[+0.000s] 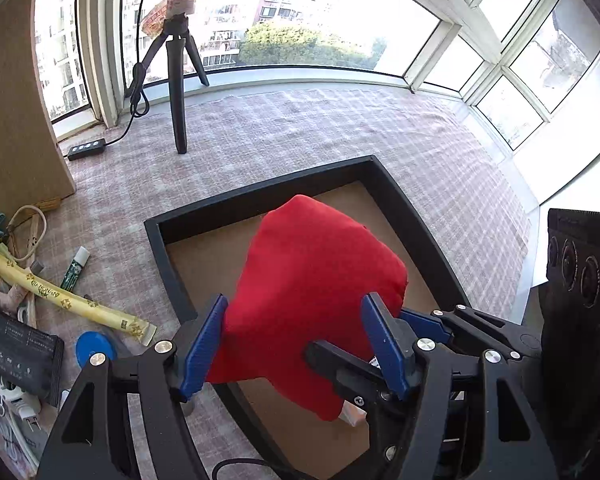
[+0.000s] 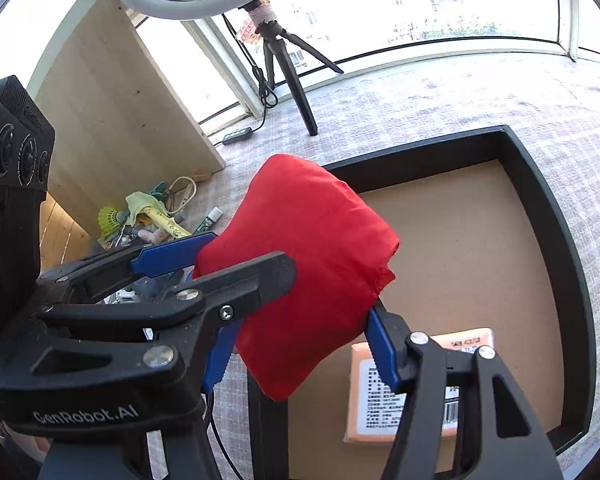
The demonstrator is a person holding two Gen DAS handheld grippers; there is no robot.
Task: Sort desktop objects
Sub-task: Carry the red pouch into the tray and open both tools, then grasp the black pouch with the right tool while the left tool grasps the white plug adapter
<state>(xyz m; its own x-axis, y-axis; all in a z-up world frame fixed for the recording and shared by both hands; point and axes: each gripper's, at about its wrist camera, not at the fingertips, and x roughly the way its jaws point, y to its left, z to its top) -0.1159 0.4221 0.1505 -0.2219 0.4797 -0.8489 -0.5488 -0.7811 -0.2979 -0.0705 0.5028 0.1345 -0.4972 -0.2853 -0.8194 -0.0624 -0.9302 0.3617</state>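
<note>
A red cloth pouch [image 1: 316, 292] is held in the air over the near left corner of a black tray [image 1: 260, 194] with a brown floor. My left gripper [image 1: 296, 344] is shut on the pouch, blue pads on both sides. My right gripper [image 2: 300, 344] is also shut on the red pouch [image 2: 308, 264], from the right side. The tray [image 2: 540, 184] holds a peach-coloured packet with a white label [image 2: 404, 392] in its near part. The right gripper's blue finger [image 1: 424, 324] shows in the left wrist view.
A pile of small items lies left of the tray: a yellow sachet [image 1: 76, 304], a green tube [image 1: 74, 268], a blue disc [image 1: 94, 348], a black packet [image 1: 18, 350], a shuttlecock [image 2: 110, 218]. A ring-light tripod [image 1: 178, 92] and a wooden box [image 2: 116, 108] stand behind.
</note>
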